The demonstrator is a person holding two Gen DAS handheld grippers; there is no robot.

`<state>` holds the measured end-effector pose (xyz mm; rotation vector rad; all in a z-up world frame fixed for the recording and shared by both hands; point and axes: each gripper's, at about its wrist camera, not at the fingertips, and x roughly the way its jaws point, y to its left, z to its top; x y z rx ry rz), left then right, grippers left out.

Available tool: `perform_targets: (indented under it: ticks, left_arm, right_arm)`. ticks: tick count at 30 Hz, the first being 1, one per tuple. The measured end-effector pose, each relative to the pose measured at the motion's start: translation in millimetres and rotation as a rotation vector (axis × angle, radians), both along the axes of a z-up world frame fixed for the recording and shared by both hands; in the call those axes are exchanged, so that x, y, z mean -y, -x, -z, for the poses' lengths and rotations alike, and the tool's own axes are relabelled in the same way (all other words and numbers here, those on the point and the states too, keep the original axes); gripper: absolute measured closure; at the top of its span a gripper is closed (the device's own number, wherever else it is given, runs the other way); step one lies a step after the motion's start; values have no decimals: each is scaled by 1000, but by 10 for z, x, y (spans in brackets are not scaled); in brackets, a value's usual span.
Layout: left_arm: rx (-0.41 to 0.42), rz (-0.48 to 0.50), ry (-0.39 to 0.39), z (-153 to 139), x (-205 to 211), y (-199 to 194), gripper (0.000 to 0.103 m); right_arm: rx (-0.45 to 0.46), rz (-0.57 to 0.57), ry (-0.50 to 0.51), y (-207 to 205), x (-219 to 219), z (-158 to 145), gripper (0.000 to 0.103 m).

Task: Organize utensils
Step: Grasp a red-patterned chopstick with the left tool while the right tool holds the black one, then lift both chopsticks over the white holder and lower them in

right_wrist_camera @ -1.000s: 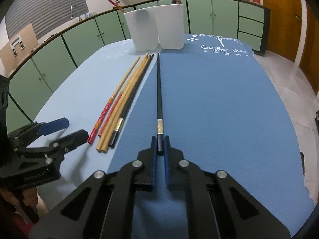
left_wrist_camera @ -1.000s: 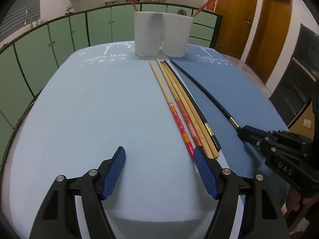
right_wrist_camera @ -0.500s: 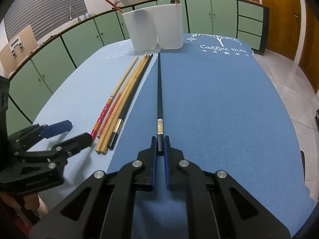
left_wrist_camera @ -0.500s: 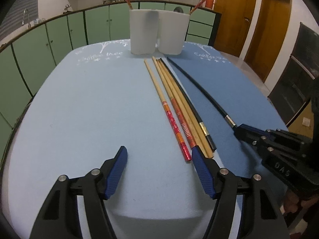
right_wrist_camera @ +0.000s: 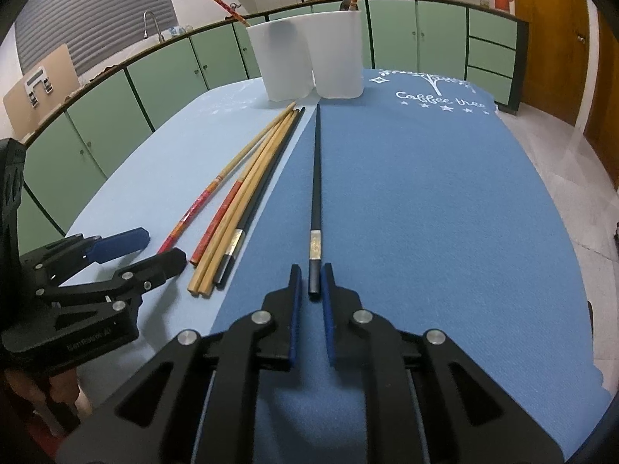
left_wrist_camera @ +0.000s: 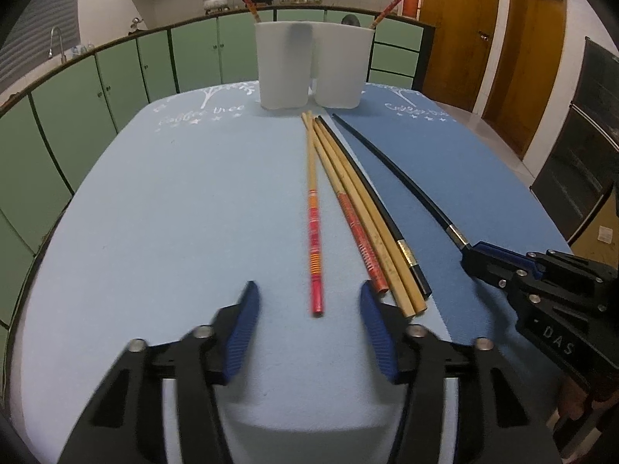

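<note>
My left gripper (left_wrist_camera: 309, 309) hovers low over the light blue mat (left_wrist_camera: 174, 212), its jaws closing. The near end of a red-ended chopstick (left_wrist_camera: 314, 232) lies between them, and neither pad touches it. My right gripper (right_wrist_camera: 311, 290) has its jaws opening a little. The butt of a black chopstick (right_wrist_camera: 315, 178) rests on the dark blue mat (right_wrist_camera: 425, 193) between the pads, with a thin gap on each side. Several more chopsticks (left_wrist_camera: 371, 224) lie bunched between the two. Two white cups (left_wrist_camera: 284, 65) (right_wrist_camera: 336, 54) stand at the far end, each holding a chopstick.
The right gripper (left_wrist_camera: 476, 255) shows at the right of the left wrist view, and the left gripper (right_wrist_camera: 151, 251) at the left of the right wrist view. Green cabinets ring the table. Wooden doors (left_wrist_camera: 534, 58) stand at the right.
The left jaws have narrowed, and the red-ended chopstick's near end now lies between them, a little apart from the bunch. The right jaws have parted slightly off the black chopstick.
</note>
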<state>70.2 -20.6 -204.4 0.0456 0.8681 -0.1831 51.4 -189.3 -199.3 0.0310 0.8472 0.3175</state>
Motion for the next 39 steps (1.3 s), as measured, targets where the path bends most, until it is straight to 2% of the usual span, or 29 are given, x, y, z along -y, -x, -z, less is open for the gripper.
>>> perform_targets:
  ticks: [3,13,18,24,32,39]
  left_arm:
    - [5,8,20,0,-5,-20,95]
    - [29,-7,35,-145,-102,-38,97]
    - [81,-7,1,-376,-129,-42,97]
    - [182,6,-8,-805,-153,-27,97]
    - [305,15,21,-1332,-220,-134,97]
    - [348,27,47,-1594,-244,-296,97]
  right_arm:
    - [8,-3,11,-7,-15,-2,95]
    - [5,-6,-6,3,70,-119,97]
    - [57,1,-28,12,163,-405,97]
    - [138,4,-66,-26,277,-835,97]
    - [207,10,-136,-148,432,-1362,97]
    - [236,2,-138,-405,466,-1761,97]
